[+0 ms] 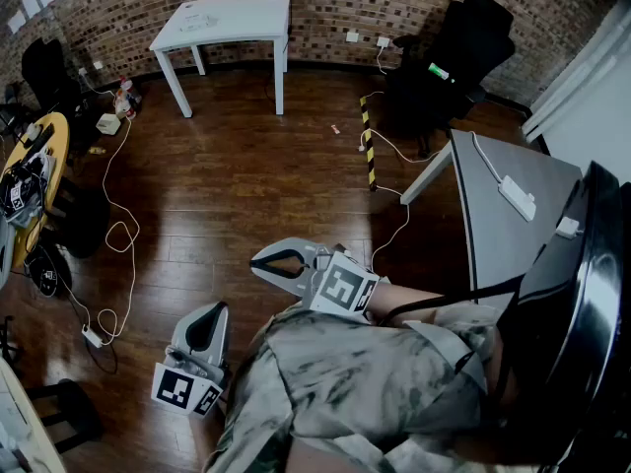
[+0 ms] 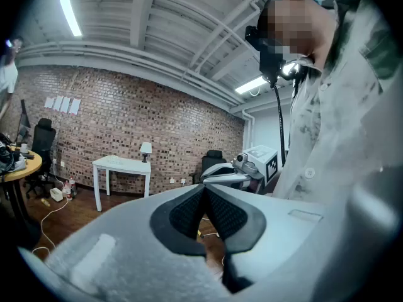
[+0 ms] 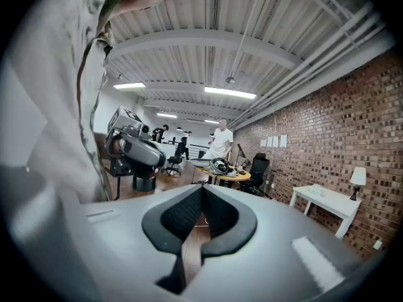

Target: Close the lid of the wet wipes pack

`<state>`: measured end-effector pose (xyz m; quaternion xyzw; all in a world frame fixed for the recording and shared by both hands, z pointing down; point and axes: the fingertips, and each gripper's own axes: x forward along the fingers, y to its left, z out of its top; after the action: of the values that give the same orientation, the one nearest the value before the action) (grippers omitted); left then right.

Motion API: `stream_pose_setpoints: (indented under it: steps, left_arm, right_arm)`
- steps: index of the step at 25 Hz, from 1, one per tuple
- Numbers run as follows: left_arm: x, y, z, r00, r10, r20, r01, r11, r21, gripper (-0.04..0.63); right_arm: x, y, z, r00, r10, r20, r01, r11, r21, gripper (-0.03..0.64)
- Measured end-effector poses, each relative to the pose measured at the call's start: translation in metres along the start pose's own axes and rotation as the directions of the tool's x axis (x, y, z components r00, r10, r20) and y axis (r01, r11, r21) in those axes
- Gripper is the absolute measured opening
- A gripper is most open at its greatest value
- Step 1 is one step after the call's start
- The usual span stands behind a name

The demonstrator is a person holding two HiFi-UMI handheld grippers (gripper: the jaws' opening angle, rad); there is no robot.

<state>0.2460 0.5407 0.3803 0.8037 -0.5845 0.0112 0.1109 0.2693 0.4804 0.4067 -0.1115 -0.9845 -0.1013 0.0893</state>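
Note:
No wet wipes pack shows in any view. My left gripper (image 1: 215,309) hangs low beside the person's camouflage sleeve, above the wooden floor, with its jaws shut and nothing between them. My right gripper (image 1: 258,262) is held a little higher, in front of the person's body, pointing left, also shut and empty. In the left gripper view the left gripper (image 2: 204,187) has its pads meeting at the tips, and the right gripper (image 2: 242,167) shows beyond. In the right gripper view the right gripper (image 3: 203,188) is shut too, with the left gripper (image 3: 133,147) at the left.
A white table (image 1: 229,18) with a lamp stands by the brick wall. A grey table (image 1: 503,205) is at the right, with a black office chair (image 1: 454,52) behind it. A round yellow table (image 1: 47,156) is at the left. Cables (image 1: 120,235) and a yellow-black strip (image 1: 369,151) lie on the floor.

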Motion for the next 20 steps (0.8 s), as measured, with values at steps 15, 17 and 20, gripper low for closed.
stream_pose_setpoints:
  steps: [15, 17, 20]
  left_arm:
    - [0.018, 0.005, 0.001, 1.000, -0.021, -0.024, 0.021, 1.000, -0.009, 0.000]
    - [0.026, 0.007, 0.001, 0.999, -0.024, -0.029, 0.024, 1.000, -0.012, 0.000]
    - [0.044, 0.010, 0.002, 0.999, -0.021, -0.031, 0.020, 1.000, -0.014, 0.000]
  right_arm:
    - [-0.007, -0.021, -0.001, 0.999, -0.041, -0.008, 0.041, 0.998, 0.044, 0.006]
    - [-0.010, -0.029, -0.004, 0.999, -0.045, -0.011, 0.046, 0.998, 0.047, 0.006]
    - [-0.017, -0.045, -0.013, 0.999, -0.042, -0.009, 0.043, 0.998, 0.046, 0.006]
